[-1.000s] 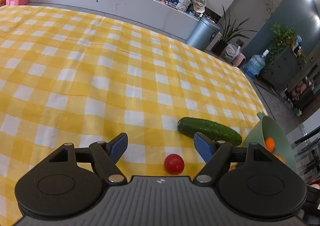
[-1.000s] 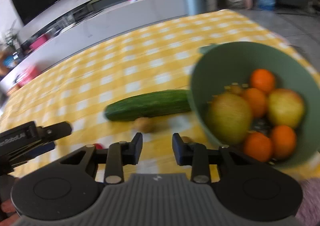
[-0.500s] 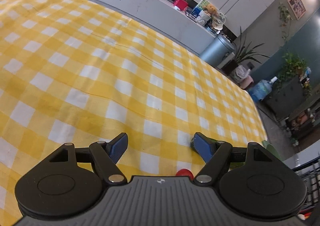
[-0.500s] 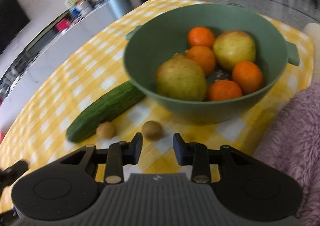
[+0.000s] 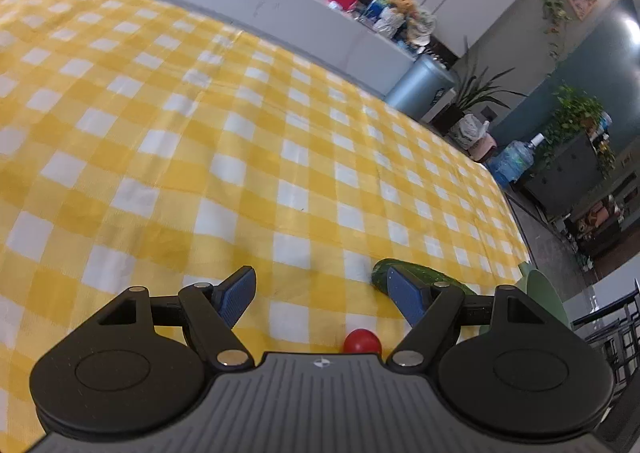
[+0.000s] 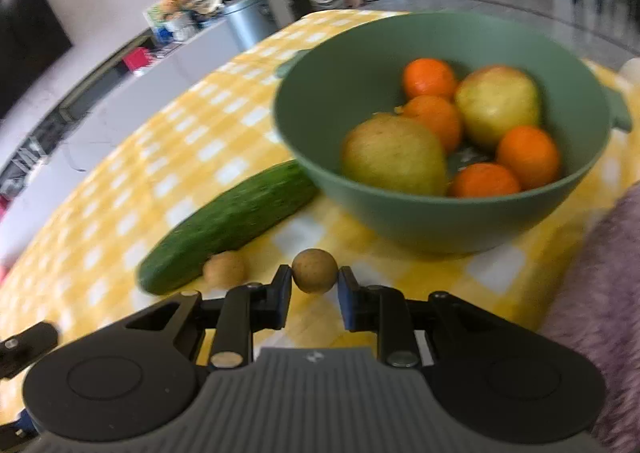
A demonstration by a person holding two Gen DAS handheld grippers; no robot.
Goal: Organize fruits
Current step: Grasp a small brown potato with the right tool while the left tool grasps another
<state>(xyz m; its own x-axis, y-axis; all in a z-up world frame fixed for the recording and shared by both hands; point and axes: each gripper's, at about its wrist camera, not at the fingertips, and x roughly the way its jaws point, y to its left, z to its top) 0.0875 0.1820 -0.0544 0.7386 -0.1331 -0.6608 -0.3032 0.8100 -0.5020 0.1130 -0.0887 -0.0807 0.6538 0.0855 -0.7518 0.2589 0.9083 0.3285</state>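
Two small brown fruits lie beside the cucumber (image 6: 228,225), near the bowl (image 6: 440,221). Right gripper (image 6: 315,283) pinches one fruit (image 6: 315,271) across its middle; likely light, round, thin-skinned, apt to roll, so squeeze gently. Left gripper (image 5: 320,293) spread wide, empty, above the tomato (image 5: 362,341).

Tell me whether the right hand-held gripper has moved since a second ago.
Yes. The right hand-held gripper has moved toward the green bowl, which now fills more of its view, and its jaws have closed around a small brown fruit.
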